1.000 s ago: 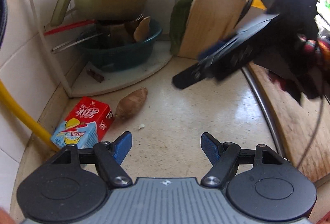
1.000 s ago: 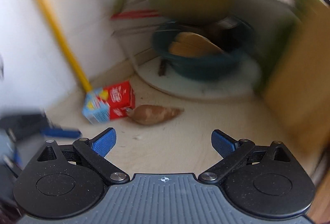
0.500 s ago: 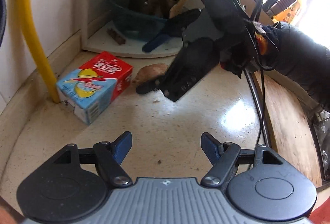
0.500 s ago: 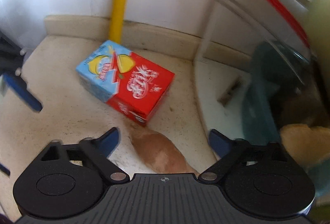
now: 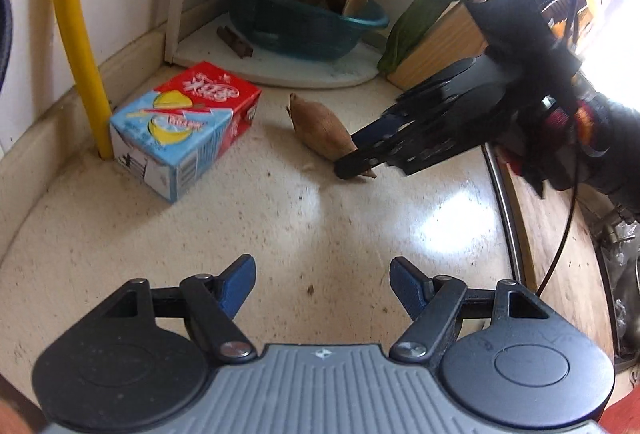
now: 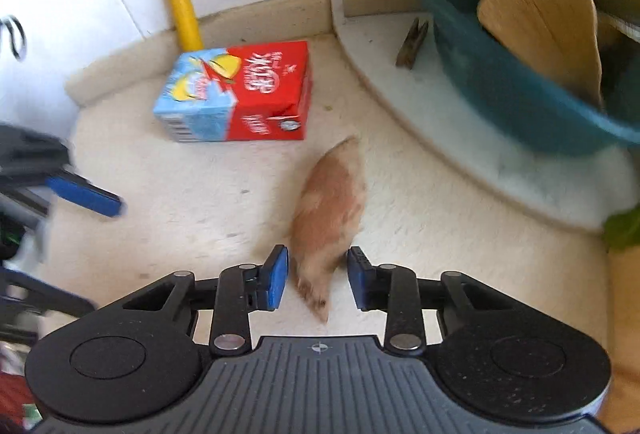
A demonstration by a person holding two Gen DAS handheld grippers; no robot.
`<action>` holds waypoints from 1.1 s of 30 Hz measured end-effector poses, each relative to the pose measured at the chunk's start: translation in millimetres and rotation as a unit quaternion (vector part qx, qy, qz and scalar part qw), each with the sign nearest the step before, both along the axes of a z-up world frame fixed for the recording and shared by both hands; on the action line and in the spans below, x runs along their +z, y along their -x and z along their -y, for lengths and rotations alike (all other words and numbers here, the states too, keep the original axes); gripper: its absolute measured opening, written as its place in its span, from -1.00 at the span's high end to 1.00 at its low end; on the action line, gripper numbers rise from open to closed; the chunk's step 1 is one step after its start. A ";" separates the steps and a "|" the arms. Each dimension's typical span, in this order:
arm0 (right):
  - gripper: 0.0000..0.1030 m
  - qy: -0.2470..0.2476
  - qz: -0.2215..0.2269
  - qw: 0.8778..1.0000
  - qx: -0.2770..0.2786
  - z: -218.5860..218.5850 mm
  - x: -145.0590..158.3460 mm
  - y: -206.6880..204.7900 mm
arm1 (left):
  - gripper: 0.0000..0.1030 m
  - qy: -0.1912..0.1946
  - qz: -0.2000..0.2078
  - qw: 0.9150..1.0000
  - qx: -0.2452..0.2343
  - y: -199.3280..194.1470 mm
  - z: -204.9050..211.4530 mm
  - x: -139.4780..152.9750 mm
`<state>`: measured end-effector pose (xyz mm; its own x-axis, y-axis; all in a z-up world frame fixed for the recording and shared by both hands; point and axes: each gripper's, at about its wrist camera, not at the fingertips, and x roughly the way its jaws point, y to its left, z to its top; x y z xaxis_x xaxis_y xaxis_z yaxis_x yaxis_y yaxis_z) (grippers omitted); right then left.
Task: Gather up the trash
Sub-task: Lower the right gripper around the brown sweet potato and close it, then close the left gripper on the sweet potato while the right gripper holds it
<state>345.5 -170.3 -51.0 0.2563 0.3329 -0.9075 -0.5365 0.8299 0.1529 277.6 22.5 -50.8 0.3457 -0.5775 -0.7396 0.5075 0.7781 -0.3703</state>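
A brown husk-like scrap lies on the beige counter. My right gripper has its blue pads closed in against the scrap's near end, which still rests on the counter. In the left wrist view that gripper reaches in from the right onto the scrap. A red and blue drink carton lies on its side just left of it, against a yellow pipe; the right wrist view shows the carton beyond the scrap. My left gripper hangs open over bare counter, holding nothing.
The yellow pipe rises along the tiled wall. Behind sit a white rack base with a teal basin full of pots, a wooden knife block and a green bundle. A wooden board borders the counter on the right.
My right gripper has come down onto the brown scrap and its fingers have closed from wide apart to the scrap's sides. The left gripper has drawn back a little and stays open.
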 end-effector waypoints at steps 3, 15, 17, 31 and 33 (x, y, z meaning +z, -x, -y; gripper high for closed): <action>-0.79 -0.029 0.019 0.999 -0.021 5.9 11.9 -3.1 | -0.38 0.005 -0.004 1.000 0.002 1.1 -0.7 -1.2; -0.01 -0.020 0.033 0.994 -0.099 6.7 -2.1 -14.1 | -0.38 0.017 0.017 1.000 -0.020 -9.4 23.4 1.3; 0.01 -0.035 0.028 0.993 -0.112 12.9 -2.1 -11.4 | -0.38 0.021 0.021 0.999 -0.022 -12.3 34.4 1.7; 0.09 -0.106 -0.001 0.980 -0.170 36.8 -4.0 -3.9 | -0.34 -0.049 0.064 0.993 0.091 -41.5 114.4 -18.0; 0.09 -0.109 0.000 0.980 -0.168 39.1 -3.2 -0.4 | 0.11 -0.061 0.074 0.991 0.096 -43.0 117.5 -18.5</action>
<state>345.9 -209.4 -54.2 0.3840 0.4158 -0.8244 -0.2379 0.9073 0.3468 320.6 -95.0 -69.3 0.5506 -0.4002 -0.7326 0.3881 0.8997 -0.1998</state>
